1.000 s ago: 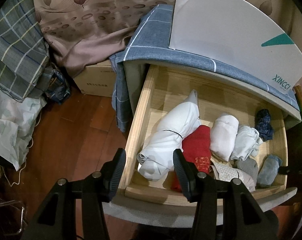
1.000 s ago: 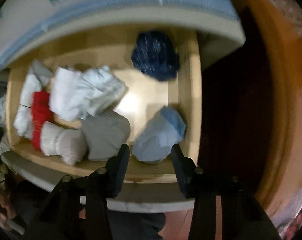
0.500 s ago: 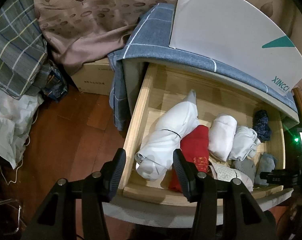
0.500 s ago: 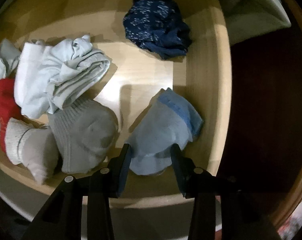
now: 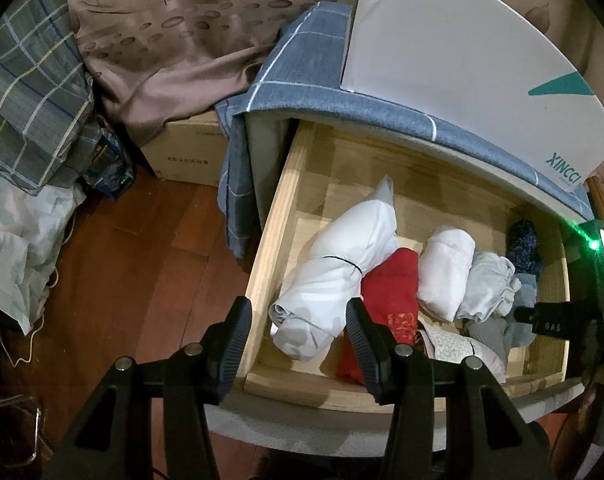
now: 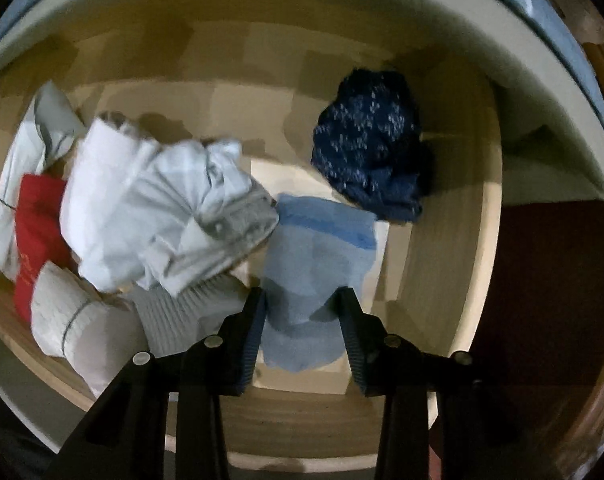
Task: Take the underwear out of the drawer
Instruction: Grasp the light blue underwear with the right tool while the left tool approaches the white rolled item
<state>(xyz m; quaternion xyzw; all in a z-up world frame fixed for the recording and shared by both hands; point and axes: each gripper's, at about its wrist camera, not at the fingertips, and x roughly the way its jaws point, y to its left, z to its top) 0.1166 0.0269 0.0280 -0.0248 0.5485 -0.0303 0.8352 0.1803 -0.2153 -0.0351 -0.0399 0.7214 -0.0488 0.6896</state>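
Light blue underwear (image 6: 318, 264): folded, soft bundle, darker blue band along its far edge. Lies on the wooden floor of the open drawer (image 6: 442, 240), right-hand part, just in front of a dark navy speckled bundle (image 6: 370, 152) and touching a pale crumpled garment (image 6: 174, 216) on its left.

Right gripper (image 6: 300, 304) points down into the drawer; jaws straddle the near end of the blue underwear and are closing on it, pads at the cloth's edges, firm pinch not confirmed (frame blurred).

Left gripper (image 5: 298, 320) hangs over the drawer's front left corner, jaws spread, nothing between them.

Left wrist view only: white roll tied with a dark band (image 5: 338, 272), red folded item (image 5: 390, 292), white box printed XINCCI (image 5: 462, 72) on a blue checked cloth (image 5: 302, 72), cardboard box (image 5: 190, 152) on the wood floor, right gripper body with a green light at far right.

Right wrist view only: the blue underwear's full outline; grey ribbed item (image 6: 182, 312) beside it
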